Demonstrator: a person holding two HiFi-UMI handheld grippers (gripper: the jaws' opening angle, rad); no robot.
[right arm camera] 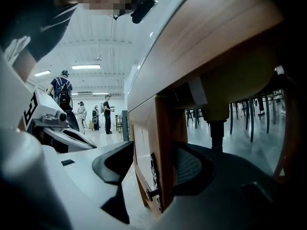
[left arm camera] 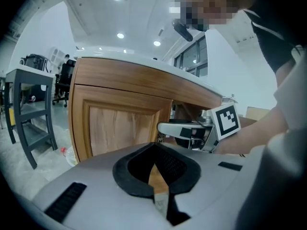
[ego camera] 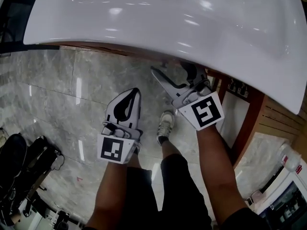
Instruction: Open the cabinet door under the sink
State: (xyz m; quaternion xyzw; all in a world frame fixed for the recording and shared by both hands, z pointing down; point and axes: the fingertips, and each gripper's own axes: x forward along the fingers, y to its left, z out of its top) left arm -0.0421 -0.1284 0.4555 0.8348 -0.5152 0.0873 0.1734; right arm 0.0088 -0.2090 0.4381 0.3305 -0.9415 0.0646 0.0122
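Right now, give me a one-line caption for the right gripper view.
Right gripper, jaws open, straddles the cabinet door edge beneath the sink.

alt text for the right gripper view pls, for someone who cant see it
The right tool stands open astride the edge of a brown wooden cabinet door, which hangs ajar under the brown wooden vanity; a gap shows beside the left jaw. A dark drain pipe shows inside the cabinet, and the grey left tool is at far left.

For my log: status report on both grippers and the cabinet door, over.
Left gripper shut, empty. Right gripper open, jaws straddling cabinet door edge. Door ajar. No obstruction seen.
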